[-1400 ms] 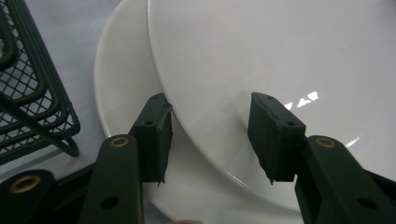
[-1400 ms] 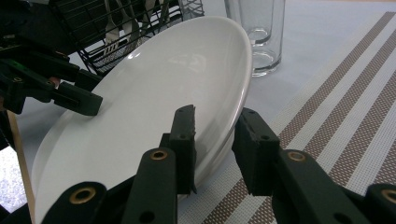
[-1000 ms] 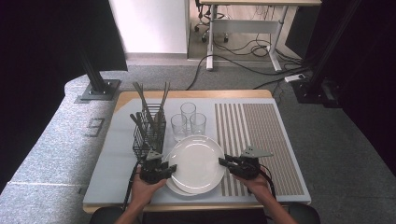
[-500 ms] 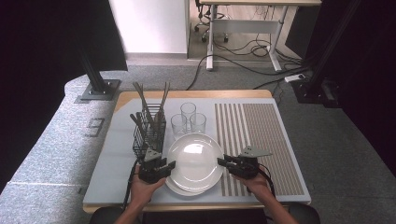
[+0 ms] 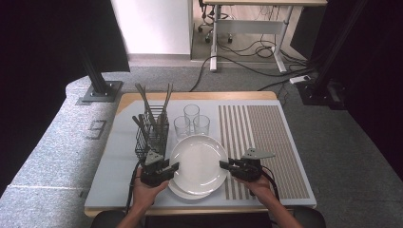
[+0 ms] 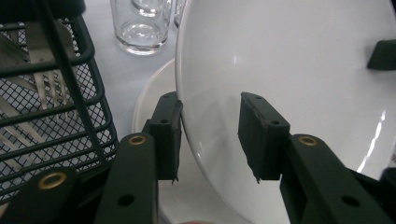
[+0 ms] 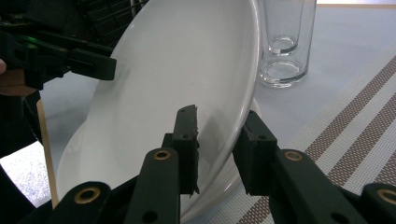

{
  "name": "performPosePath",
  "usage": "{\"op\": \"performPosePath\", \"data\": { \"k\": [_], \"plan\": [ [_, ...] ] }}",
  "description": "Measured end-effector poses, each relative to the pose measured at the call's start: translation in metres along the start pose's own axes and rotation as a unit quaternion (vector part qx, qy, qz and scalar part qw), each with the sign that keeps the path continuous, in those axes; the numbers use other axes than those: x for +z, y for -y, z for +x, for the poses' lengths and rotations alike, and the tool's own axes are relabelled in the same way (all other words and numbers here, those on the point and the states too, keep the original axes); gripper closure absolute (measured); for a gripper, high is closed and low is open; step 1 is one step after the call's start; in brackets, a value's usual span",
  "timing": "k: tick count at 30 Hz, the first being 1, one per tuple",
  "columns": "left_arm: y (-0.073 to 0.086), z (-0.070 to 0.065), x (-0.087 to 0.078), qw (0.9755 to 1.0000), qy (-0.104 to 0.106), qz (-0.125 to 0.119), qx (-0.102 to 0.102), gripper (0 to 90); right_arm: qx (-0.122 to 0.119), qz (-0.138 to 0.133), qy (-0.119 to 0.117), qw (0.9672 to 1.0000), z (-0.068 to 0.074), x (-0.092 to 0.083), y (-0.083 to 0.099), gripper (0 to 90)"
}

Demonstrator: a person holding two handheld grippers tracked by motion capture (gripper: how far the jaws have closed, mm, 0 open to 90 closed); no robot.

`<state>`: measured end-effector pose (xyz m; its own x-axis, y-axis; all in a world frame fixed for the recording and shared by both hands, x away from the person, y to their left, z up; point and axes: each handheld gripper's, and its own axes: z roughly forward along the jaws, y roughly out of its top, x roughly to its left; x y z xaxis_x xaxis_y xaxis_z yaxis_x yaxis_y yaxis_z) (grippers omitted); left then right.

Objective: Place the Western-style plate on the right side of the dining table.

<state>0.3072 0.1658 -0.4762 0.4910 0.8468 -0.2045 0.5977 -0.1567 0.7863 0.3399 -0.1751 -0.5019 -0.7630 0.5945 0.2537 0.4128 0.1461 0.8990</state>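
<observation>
I hold a white plate (image 5: 199, 161) between both grippers, tilted above a second white plate (image 5: 183, 190) that lies on the table. At the upper plate's left rim my left gripper (image 5: 175, 167) is shut on it, one pad (image 6: 170, 130) under the rim and the other pad (image 6: 254, 135) on the plate's face (image 6: 289, 60). My right gripper (image 5: 223, 165) is shut on the right rim. In the right gripper view its jaws (image 7: 219, 140) straddle the plate's edge (image 7: 177, 60). The lower plate's rim (image 6: 149, 93) shows beneath.
A black wire basket (image 5: 151, 135) with cutlery stands just left of the plates, close to my left gripper. Three clear glasses (image 5: 191, 114) stand behind the plates. A striped placemat (image 5: 266, 137) covers the table's right half. The table's front edge (image 5: 199, 209) lies near my hands.
The held plate has edged slightly away from me and up. Both hands have stayed almost where they were.
</observation>
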Motion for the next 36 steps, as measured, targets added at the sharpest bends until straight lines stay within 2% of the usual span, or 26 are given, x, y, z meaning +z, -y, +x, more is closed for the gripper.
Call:
{"op": "performPosePath", "data": {
  "k": [8, 11, 27, 36],
  "plan": [
    [-0.002, -0.001, -0.003, 0.9999, 0.008, -0.013, 0.004, 56.7, 0.006, 0.004, -0.007, 1.0, -0.001, 0.002, 0.0, 70.2],
    [-0.002, -0.001, -0.004, 0.9998, 0.009, -0.019, 0.005, 55.9, 0.001, 0.004, -0.013, 0.9999, 0.0, 0.003, -0.001, 69.7],
    [-0.002, -0.002, -0.006, 0.9996, 0.012, -0.023, 0.01, 53.2, -0.005, 0.006, -0.022, 0.9997, 0.001, 0.01, -0.003, 66.2],
    [-0.003, -0.004, -0.008, 0.9992, 0.009, -0.036, 0.017, 52.1, -0.008, 0.009, -0.031, 0.9994, -0.001, 0.013, -0.006, 66.0]
  ]
}}
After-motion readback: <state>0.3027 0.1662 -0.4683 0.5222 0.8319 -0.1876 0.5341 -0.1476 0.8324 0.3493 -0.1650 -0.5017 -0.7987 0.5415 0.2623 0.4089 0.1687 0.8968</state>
